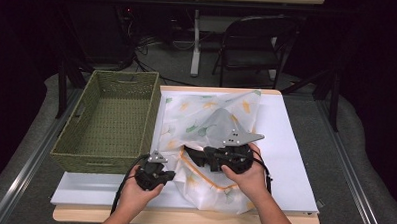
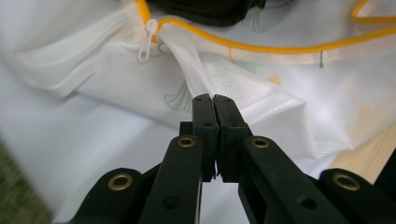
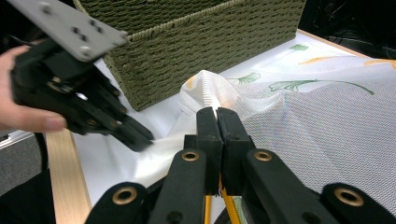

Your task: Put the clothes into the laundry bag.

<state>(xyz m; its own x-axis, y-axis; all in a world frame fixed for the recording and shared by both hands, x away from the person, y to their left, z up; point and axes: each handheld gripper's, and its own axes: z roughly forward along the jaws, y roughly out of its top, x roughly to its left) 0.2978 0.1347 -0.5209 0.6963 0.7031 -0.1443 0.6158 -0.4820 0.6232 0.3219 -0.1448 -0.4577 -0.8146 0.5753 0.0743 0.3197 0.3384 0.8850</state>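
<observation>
No readable text, labels, brand names, numbers or signs anywhere. The mesh bag (image 1: 211, 123) has only a printed leaf pattern in green and orange, no lettering. The woven basket (image 1: 111, 120) is plain, and the white zipper pull (image 2: 145, 46) looks blank. The grey plate (image 3: 70, 28) on the gripper shows only screw holes.

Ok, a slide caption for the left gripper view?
Left tool shut on a fold of the white mesh laundry bag, just below its yellow-edged zipper pull.
</observation>
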